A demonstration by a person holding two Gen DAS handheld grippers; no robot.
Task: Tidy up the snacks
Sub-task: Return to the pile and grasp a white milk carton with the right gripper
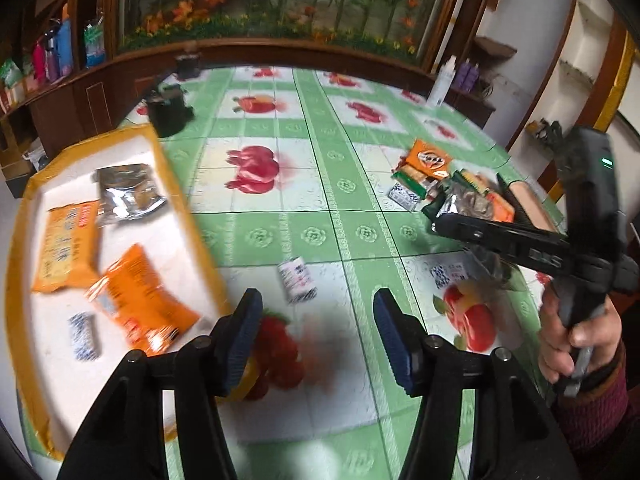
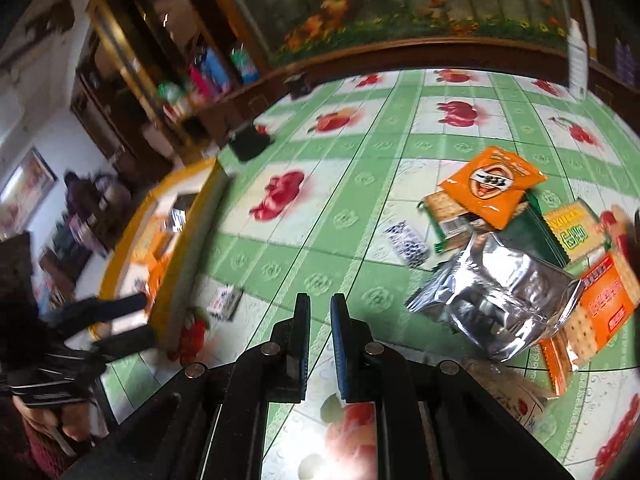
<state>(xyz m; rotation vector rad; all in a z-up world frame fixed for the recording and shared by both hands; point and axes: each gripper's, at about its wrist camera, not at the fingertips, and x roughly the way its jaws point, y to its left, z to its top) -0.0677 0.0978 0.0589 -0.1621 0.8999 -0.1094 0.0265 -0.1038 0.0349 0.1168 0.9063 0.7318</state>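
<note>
Blue-padded left tongs (image 1: 316, 320) are sitting half open with nothing between them, hovering over the fruit-print tablecloth (image 1: 320, 208). Just ahead of them one small black-and-white candy (image 1: 297, 280) is lying loose. Off to their left the yellow-rimmed tray (image 1: 188, 200) is holding five snacks: two orange packets (image 1: 140, 300), one silver pouch (image 1: 128, 194), one yellow-orange packet (image 1: 66, 252) and one small candy (image 1: 84, 336). Right tongs (image 2: 320, 316) are nearly closed and empty. Only their view is showing the pile properly, ahead and to their right: an orange packet (image 2: 492, 188), a silver pouch (image 2: 500, 300), cracker packs (image 2: 600, 300).
</note>
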